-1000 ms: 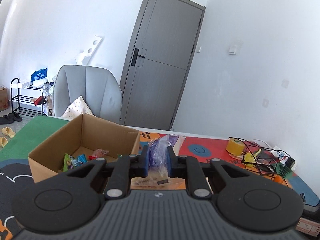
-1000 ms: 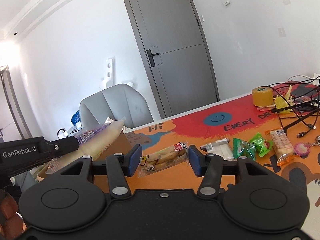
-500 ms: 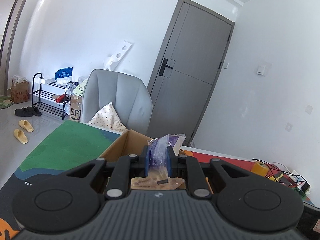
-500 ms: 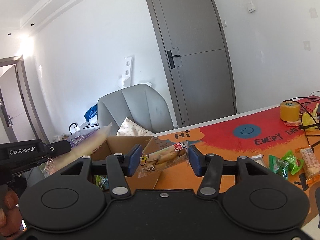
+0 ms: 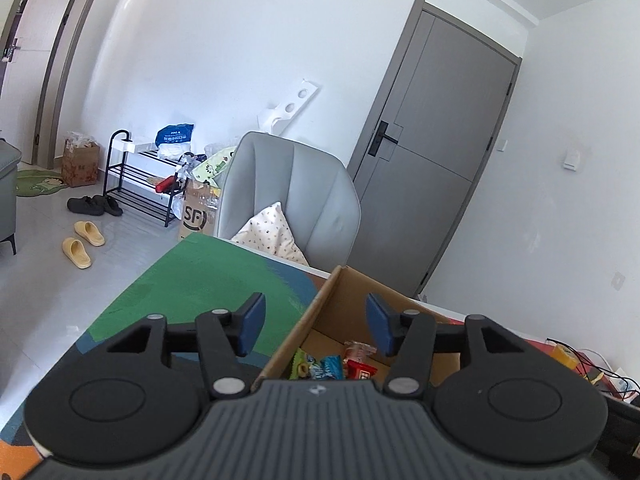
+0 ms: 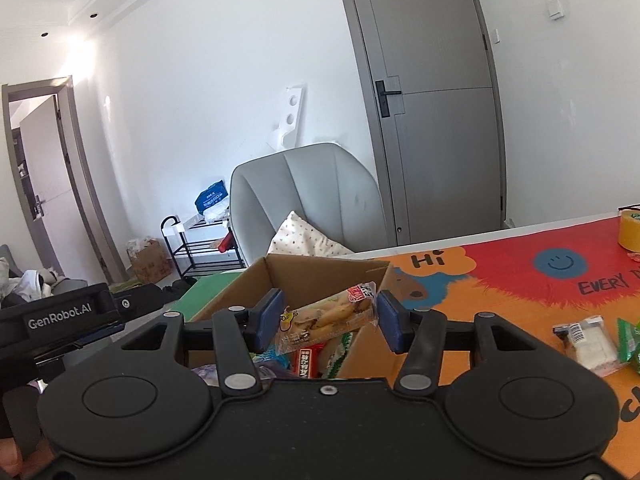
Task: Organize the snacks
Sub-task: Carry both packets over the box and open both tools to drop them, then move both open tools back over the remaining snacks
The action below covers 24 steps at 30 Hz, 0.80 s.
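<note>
An open cardboard box (image 5: 344, 300) stands on the table and holds several snack packets (image 5: 332, 366). My left gripper (image 5: 316, 326) is open and empty above the box's left wall. My right gripper (image 6: 328, 320) is shut on a clear packet of yellow snacks (image 6: 326, 318) and holds it over the same box (image 6: 320, 270), with packets (image 6: 308, 360) visible below. The left gripper's body (image 6: 64, 316) shows at the left in the right wrist view.
More snack packets (image 6: 588, 340) lie on the colourful mat (image 6: 520, 272) right of the box. A tape roll (image 6: 630, 232) stands at the far right. A grey chair (image 5: 288, 200) with a cushion stands behind the table. Cables (image 5: 600, 372) lie at the right.
My left gripper has opened and the clear purple packet is gone from it. Both grippers swung left toward the box; the right one now holds its packet over it.
</note>
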Motion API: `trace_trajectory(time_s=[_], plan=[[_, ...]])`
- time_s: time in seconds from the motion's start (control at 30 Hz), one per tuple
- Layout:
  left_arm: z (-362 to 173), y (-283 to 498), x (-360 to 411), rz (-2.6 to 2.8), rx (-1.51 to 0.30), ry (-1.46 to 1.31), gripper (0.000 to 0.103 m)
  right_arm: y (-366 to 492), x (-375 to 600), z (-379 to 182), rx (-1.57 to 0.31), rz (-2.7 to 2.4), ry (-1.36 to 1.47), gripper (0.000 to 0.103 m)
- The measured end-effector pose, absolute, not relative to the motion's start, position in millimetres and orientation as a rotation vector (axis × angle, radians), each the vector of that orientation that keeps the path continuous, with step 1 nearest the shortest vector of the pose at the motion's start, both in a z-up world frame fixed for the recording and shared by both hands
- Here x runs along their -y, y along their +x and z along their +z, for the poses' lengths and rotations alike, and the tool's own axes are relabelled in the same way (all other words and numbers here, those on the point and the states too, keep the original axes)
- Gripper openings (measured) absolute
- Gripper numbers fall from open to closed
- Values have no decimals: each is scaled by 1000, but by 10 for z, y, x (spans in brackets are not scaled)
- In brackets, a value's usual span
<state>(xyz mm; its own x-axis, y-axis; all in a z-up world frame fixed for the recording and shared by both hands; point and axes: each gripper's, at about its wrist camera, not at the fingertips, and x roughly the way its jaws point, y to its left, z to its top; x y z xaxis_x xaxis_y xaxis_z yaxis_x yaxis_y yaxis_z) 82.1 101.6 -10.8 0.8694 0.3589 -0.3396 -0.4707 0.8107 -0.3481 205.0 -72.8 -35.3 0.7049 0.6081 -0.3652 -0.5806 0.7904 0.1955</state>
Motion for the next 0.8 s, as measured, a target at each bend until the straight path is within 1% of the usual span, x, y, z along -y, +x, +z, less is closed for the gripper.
trace_trajectory(time_s=[0.07, 0.13, 0.3, 0.4, 0.53, 0.57, 0.67, 0.7, 0.77, 0.8], plan=[[-104, 754, -1075, 463, -255, -448, 65, 2046, 650, -361, -437, 672, 64, 52], [-103, 706, -1143, 484, -247, -456, 70, 2027, 585, -356, -442, 682, 63, 52], [-128, 632, -1278, 515, -242, -491, 76, 1984, 533, -330, -446, 675, 68, 53], [-151, 609, -1281, 534, -246, -496, 83, 1984, 572, -332, -474, 672, 88, 62], [-161, 580, -1250, 524, -245, -499, 86, 1985, 651, -311, -479, 663, 108, 64], [-158, 583, -1230, 523, -247, -497, 89, 1980, 684, -304, -477, 654, 112, 67], [-160, 593, -1166, 525, -255, -491, 94, 1975, 789, -300, -477, 628, 124, 69], [-161, 595, -1141, 523, -256, -490, 95, 1971, 820, -305, -477, 619, 125, 70], [-162, 606, -1092, 515, -263, -486, 95, 1954, 898, -322, -476, 600, 127, 77], [-159, 617, -1066, 509, -269, -484, 95, 1946, 938, -332, -476, 591, 126, 78]])
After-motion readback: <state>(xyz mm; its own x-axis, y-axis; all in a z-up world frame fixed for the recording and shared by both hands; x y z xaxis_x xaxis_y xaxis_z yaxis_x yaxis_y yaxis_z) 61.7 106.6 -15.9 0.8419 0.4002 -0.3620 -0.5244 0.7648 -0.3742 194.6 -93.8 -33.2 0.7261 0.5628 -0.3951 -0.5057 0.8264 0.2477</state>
